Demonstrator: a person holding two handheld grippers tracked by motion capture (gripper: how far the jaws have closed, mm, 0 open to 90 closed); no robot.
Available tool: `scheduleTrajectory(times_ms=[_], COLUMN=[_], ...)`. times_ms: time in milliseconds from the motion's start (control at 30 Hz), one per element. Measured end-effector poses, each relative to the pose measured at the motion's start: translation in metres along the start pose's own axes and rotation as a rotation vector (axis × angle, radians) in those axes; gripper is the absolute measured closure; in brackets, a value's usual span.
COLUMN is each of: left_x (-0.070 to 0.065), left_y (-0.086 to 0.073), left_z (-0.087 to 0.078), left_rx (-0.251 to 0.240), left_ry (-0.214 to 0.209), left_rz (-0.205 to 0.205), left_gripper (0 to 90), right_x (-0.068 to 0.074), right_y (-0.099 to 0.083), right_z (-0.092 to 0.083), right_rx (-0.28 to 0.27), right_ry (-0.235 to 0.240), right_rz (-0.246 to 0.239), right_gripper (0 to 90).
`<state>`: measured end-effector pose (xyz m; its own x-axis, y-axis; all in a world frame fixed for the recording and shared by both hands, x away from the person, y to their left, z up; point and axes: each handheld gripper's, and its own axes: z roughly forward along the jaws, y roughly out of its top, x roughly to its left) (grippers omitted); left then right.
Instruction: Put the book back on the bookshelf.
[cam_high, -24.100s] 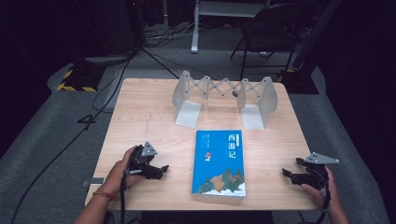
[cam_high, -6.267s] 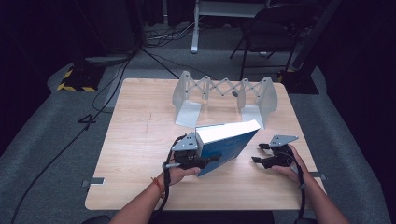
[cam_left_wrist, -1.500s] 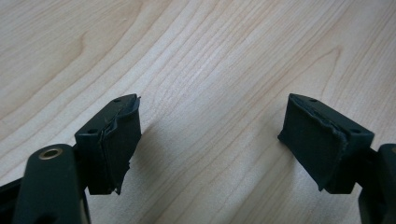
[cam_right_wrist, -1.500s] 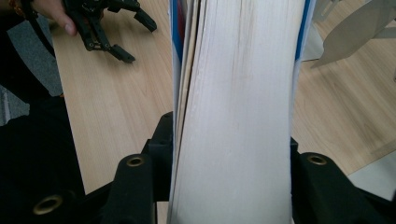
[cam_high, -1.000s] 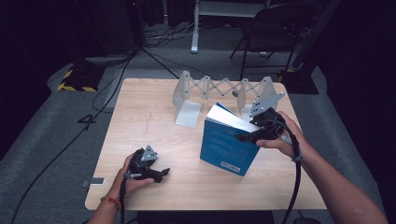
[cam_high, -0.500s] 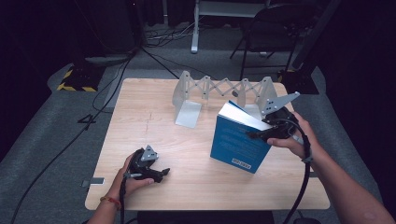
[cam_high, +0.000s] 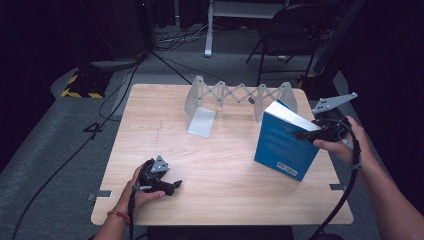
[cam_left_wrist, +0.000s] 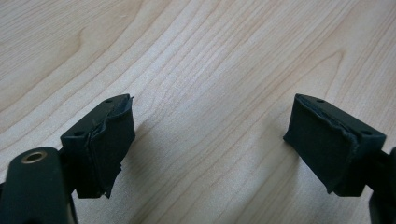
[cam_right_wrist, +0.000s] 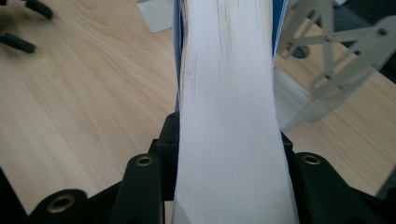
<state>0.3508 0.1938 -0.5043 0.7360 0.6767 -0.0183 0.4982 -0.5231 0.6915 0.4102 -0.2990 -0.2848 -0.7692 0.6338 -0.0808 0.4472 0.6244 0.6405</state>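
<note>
At the right edge of the wooden worktop (cam_high: 225, 165), the right tool (cam_high: 307, 134) pinches a blue book (cam_high: 282, 145) by its upper corner, with one jaw on each cover. The book is tilted, its white page edges facing up and to the right, and its lower corner is close to the worktop; whether it touches cannot be told. In the right gripper view the page block (cam_right_wrist: 229, 116) rises between the two black jaws, which press against both covers. Just behind the book stands the grey expandable bookend rack (cam_high: 240, 97), its right end plate near the book's top and its left end plate (cam_high: 201, 121) well apart from it. Near the front left of the worktop the person's left hand (cam_high: 140, 192) rests with the left tool (cam_high: 175, 186). In the left gripper view its jaws are spread wide over bare wood with nothing between them.
</note>
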Motion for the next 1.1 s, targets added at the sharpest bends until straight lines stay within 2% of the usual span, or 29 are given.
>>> scheduleTrajectory(times_ms=[100, 333, 600, 800, 1100], left_x=[0.0, 0.0, 0.0, 0.0, 0.0], left_y=[0.0, 0.001, 0.001, 0.001, 0.001], left_z=[0.0, 0.001, 0.001, 0.001, 0.001], left_rx=[0.003, 0.003, 0.004, 0.003, 0.003], left_ry=[0.0, -0.002, -0.004, -0.004, -0.005], left_rz=[0.002, 0.003, 0.004, 0.004, 0.003], left_gripper=[14.9, 14.8, 14.7, 14.7, 14.7], right_x=[-0.012, -0.031, -0.042, -0.049, -0.064], right_y=[-0.005, -0.004, 0.01, 0.03, 0.056], right_z=[-0.006, -0.01, -0.007, 0.006, 0.023], right_rx=[0.002, 0.007, -0.016, -0.033, -0.068], right_ry=[-0.053, -0.129, -0.141, -0.165, -0.216], right_rz=[0.032, 0.08, 0.12, 0.154, 0.23], right_gripper=[61.4, 61.4, 61.4, 61.4, 61.3])
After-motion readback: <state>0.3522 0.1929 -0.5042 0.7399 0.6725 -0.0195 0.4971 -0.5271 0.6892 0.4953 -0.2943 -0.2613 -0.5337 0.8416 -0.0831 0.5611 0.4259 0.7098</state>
